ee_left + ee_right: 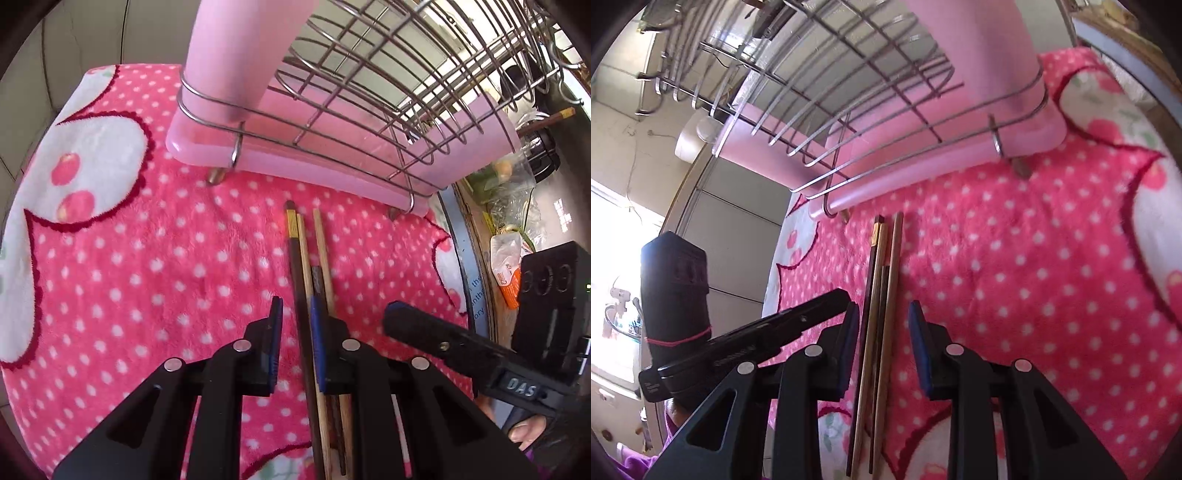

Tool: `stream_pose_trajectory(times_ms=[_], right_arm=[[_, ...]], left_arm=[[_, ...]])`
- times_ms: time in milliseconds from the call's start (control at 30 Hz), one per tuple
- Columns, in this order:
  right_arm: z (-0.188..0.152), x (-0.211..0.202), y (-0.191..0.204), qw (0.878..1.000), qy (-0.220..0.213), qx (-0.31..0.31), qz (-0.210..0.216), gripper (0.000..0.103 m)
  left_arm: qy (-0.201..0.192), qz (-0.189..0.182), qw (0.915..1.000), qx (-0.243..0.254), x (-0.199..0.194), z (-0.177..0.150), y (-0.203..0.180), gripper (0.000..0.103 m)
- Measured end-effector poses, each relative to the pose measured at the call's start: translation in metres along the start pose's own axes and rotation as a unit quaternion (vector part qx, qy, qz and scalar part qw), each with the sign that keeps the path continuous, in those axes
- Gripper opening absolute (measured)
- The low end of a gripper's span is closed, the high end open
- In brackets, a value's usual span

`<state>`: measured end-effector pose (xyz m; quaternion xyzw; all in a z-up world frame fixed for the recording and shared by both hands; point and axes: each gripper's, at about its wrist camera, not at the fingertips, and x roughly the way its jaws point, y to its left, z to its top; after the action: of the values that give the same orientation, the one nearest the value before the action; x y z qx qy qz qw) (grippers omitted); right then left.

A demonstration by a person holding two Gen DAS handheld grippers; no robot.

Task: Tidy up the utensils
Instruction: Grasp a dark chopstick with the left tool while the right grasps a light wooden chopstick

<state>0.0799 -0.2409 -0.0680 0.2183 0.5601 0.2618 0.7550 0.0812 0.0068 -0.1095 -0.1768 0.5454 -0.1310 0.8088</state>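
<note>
My 2 grippers, left [297,325] and right [883,325], are spread over the chopsticks [306,266] on the cloth [147,258] before the rack [332,110].

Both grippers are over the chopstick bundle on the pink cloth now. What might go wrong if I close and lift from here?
1. The chopsticks lie loose and uneven, one shorter, so a pinch by the open right gripper may catch only some.
2. In the left wrist view, the left gripper straddles just the dark stick; the rest lie under or beyond its right finger.
3. Their tips point at the rack's pink tray, close ahead, so a forward lift may hit its edge.
</note>
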Motion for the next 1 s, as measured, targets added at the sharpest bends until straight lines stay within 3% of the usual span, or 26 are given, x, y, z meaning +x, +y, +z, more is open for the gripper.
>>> stream_pose_trajectory(times_ms=[400,467,533,600,800,1000], right_arm=[[0.004,0.051,0.006,0.999,0.016,0.001,-0.049,0.027],[0.005,0.055,0.009,0.998,0.012,-0.004,-0.053,0.024],[0.004,0.058,0.010,0.999,0.012,-0.001,-0.049,0.011],[0.003,0.063,0.014,0.999,0.011,-0.002,-0.044,0.007],[0.003,0.060,0.022,0.998,0.007,-0.011,-0.057,0.007],[0.003,0.025,0.015,0.997,-0.011,-0.007,-0.071,0.007]], left_arm=[[-0.015,-0.004,0.9998,-0.012,-0.019,0.010,0.021,0.015],[-0.016,-0.005,0.9997,-0.016,-0.021,0.011,0.023,0.015],[-0.017,-0.003,0.9997,-0.018,-0.021,0.012,0.026,0.015],[-0.019,-0.002,0.9996,-0.021,-0.023,0.013,0.028,0.015],[-0.015,-0.004,0.9996,-0.022,-0.028,0.016,0.031,0.015],[0.010,-0.005,0.9996,-0.026,-0.019,0.026,0.023,0.015]])
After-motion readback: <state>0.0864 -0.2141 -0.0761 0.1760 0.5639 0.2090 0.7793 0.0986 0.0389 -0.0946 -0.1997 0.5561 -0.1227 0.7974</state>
